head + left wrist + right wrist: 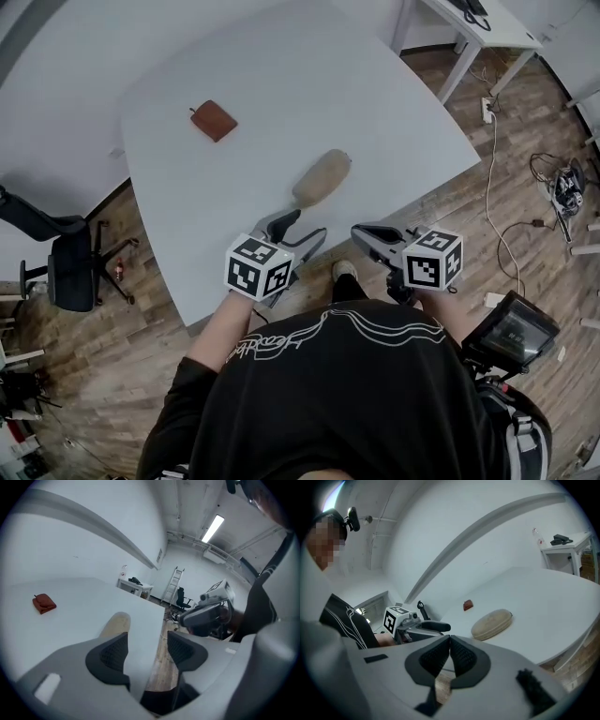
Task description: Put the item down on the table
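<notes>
A beige oblong case (pixel 322 178) lies on the white table (pixel 281 75), close to its near edge. Just short of it my left gripper (pixel 300 231) stands open with nothing between its fingers; in the left gripper view the case (pixel 114 623) shows past the left jaw of that gripper (pixel 147 645). My right gripper (pixel 371 236) hovers off the table's near edge with its jaws shut and empty. The right gripper view shows its pads meeting (pixel 450 644) and the case (pixel 492 624) lying flat further off.
A small reddish-brown pouch (pixel 214 120) rests at the far left of the table. A black office chair (pixel 70 267) stands left of the table, a white desk (pixel 478 28) at the back right. Cables and a power strip (pixel 488 108) lie on the wooden floor.
</notes>
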A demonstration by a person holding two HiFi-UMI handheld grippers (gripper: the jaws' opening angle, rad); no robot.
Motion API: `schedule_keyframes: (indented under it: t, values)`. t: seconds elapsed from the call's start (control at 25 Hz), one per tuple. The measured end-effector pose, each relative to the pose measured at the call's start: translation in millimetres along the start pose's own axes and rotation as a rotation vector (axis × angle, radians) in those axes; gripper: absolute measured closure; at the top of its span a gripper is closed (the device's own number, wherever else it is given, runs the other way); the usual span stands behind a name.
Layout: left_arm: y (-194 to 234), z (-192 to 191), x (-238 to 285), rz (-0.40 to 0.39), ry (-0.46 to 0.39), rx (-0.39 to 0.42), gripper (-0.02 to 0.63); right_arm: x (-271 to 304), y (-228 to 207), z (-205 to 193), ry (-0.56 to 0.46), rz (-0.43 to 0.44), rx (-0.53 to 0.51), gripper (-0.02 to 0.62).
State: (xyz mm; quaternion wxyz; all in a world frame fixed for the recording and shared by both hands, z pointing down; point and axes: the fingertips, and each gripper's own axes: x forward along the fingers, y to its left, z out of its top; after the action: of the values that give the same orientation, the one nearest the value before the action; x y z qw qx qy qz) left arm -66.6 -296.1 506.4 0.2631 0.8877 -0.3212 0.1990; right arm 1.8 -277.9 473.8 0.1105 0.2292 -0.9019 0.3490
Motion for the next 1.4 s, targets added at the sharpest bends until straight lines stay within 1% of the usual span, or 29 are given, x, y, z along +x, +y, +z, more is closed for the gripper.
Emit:
schedule_keyframes:
  t: [0.08, 0.16, 0.24, 0.36, 0.44, 0.52, 0.68, 0.8, 0.96, 1.12, 1.4]
  values:
    - [-25, 1, -25, -0.050, -0.028, 0.006, 0.366, -2, 24, -5, -0.021, 0.005, -0.024, 0.588]
    - [-45, 5, -42, -0.074, -0.055, 0.027, 0.424, -5, 41, -9, -0.037, 0.007, -0.047, 0.588]
    - [-62, 3, -59, -0.071, -0.078, 0.044, 0.496, -10, 57, -16, -0.049, 0.004, -0.065, 0.588]
    - [-89, -12, -87, -0.061, -0.095, 0.061, 0.590, -22, 88, -35, -0.076, -0.003, -0.092, 0.588]
    - [-97, -20, -99, -0.067, -0.087, 0.065, 0.598, -26, 103, -41, -0.087, -0.006, -0.112, 0.588]
    - [-97, -23, -105, -0.074, -0.080, 0.051, 0.598, -24, 112, -40, -0.091, -0.007, -0.130, 0.588]
    - [-111, -28, -118, -0.095, -0.096, 0.032, 0.598, -29, 129, -48, -0.094, -0.010, -0.142, 0.588]
    - [-118, -30, -123, -0.101, -0.095, 0.046, 0.598, -30, 134, -53, -0.075, -0.029, -0.154, 0.588]
    - [-117, -30, -126, -0.102, -0.096, 0.047, 0.598, -27, 144, -48, -0.074, -0.012, -0.182, 0.588]
    - [-122, -28, -133, -0.118, -0.121, 0.055, 0.598, -26, 150, -46, -0.069, 0.000, -0.194, 0.588]
    - [-119, -26, -142, -0.090, -0.130, 0.067, 0.599, -20, 157, -45, -0.061, 0.018, -0.209, 0.588]
